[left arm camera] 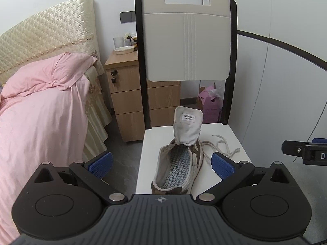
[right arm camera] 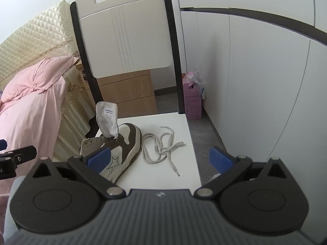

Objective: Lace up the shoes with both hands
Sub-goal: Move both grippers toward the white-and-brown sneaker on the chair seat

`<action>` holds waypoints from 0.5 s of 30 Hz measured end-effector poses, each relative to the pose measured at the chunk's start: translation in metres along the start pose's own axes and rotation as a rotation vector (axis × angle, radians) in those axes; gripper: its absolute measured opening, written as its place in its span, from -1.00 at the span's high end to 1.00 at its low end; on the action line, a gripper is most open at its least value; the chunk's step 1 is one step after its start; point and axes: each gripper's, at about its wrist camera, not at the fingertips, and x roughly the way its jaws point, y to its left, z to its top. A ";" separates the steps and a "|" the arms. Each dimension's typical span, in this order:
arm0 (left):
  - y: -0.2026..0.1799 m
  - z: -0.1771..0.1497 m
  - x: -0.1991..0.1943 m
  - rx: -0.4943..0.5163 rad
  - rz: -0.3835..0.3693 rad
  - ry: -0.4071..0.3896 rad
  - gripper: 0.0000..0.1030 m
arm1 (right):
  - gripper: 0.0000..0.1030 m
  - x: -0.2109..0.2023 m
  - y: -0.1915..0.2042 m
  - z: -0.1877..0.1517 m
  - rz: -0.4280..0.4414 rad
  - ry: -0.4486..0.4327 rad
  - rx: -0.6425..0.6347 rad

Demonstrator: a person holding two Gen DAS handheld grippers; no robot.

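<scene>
Shoelace (right arm camera: pixel 161 147), limp and light, coiled just right of shoe (right arm camera: pixel 124 143); best pinched near its stiff tip; both grippers' fingers (left arm camera: pixel 101 164) (right arm camera: pixel 220 160) spread, empty.

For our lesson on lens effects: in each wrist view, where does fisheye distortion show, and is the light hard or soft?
Left wrist view: the dark wall trim bows into an arc and the corners vignette; the shoe on the chair seat casts only a faint shadow, so the light is soft. Right wrist view: the wardrobe panel seams curve, and the lace stays sharp with little shadow.
</scene>
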 end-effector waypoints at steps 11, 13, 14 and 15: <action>-0.025 -0.023 -0.018 0.036 0.027 -0.156 -1.00 | -1.00 0.010 -0.004 -0.023 0.035 -0.053 -0.032; -0.027 -0.024 -0.022 0.041 0.032 -0.161 -1.00 | -1.00 0.016 -0.004 -0.022 0.065 -0.036 -0.024; -0.030 -0.020 -0.018 0.039 0.038 -0.148 -1.00 | -1.00 0.016 -0.002 -0.023 0.070 -0.034 -0.029; -0.030 -0.020 -0.019 0.037 0.042 -0.144 -1.00 | -1.00 0.017 -0.001 -0.023 0.074 -0.033 -0.036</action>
